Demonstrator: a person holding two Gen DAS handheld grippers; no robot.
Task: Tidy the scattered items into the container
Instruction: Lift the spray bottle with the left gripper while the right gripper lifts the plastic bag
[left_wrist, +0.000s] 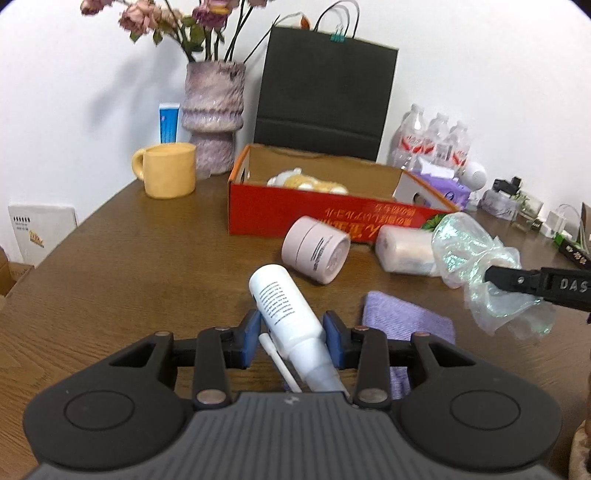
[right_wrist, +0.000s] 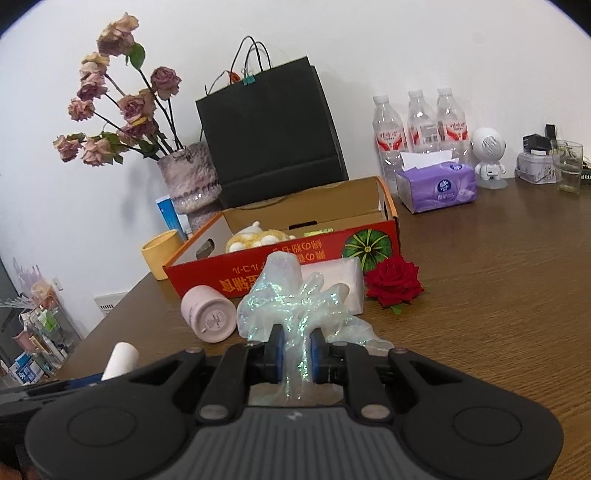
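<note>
My left gripper (left_wrist: 291, 334) is shut on a white spray bottle (left_wrist: 284, 310), held just above the wooden table (left_wrist: 129, 266). My right gripper (right_wrist: 295, 349) is shut on a crumpled iridescent plastic wrap (right_wrist: 284, 295), also seen in the left wrist view (left_wrist: 476, 258). The open red cardboard box (left_wrist: 314, 214) stands ahead with a plush toy (left_wrist: 306, 182) inside. On the table before the box lie a pink cylinder (left_wrist: 316, 251), a wrapped white pack (left_wrist: 404, 249), a purple cloth (left_wrist: 406, 317) and a red rose (right_wrist: 395, 280).
Behind the box stand a black paper bag (left_wrist: 325, 92), a vase of dried roses (left_wrist: 214, 114) and a yellow mug (left_wrist: 168, 170). Water bottles (right_wrist: 417, 129), a purple tissue pack (right_wrist: 436, 184), a white speaker (right_wrist: 489, 155) and a glass (right_wrist: 569, 166) are at the back right.
</note>
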